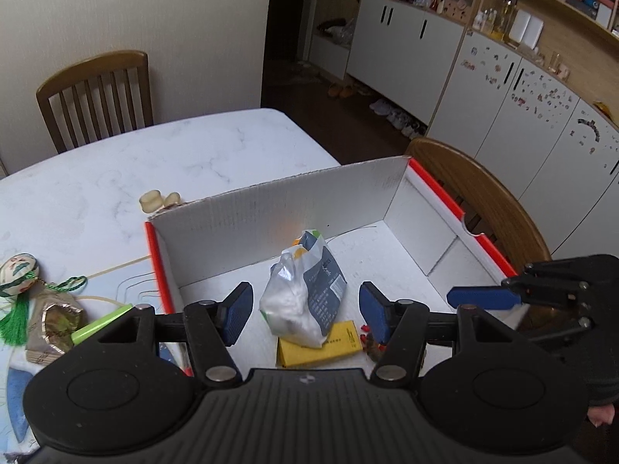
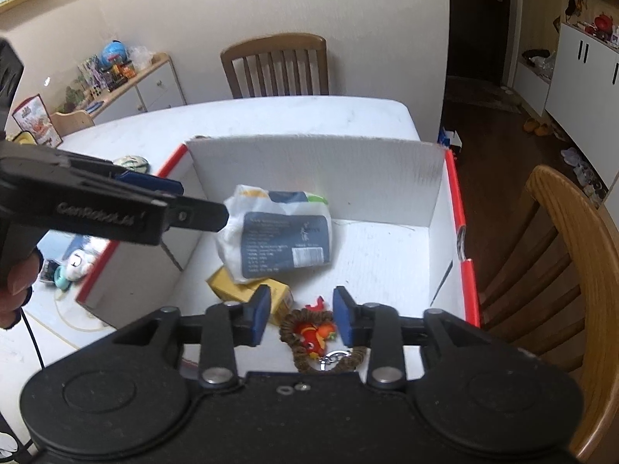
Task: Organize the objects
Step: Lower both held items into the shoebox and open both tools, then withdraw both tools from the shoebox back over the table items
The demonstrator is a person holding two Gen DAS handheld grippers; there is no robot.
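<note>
Between the parted blue pads of the right gripper (image 2: pixel 301 315), and below them, lies a red and orange keychain charm (image 2: pixel 319 338) on a brown braided ring, resting on the box floor with neither pad touching it. Just left of it sits a yellow carton (image 2: pixel 247 290), and on the carton's far edge leans a white and grey-blue plastic bag (image 2: pixel 278 237). All three lie inside a white cardboard box (image 2: pixel 321 174) with red-edged side walls. The left gripper (image 1: pixel 303 311) hangs over the same box, its jaws apart and holding nothing, the bag showing between its pads but lower down. The box stands on a white marble-look table (image 1: pixel 154 154). Left of the box, on the tabletop, lie a painted egg-shaped ornament (image 1: pixel 19 272) with a green tassel, a foil wrapper (image 1: pixel 54 328) and a light green stick (image 1: pixel 100 323). Wooden chairs (image 2: pixel 276 65) stand at the far and right sides.
</note>
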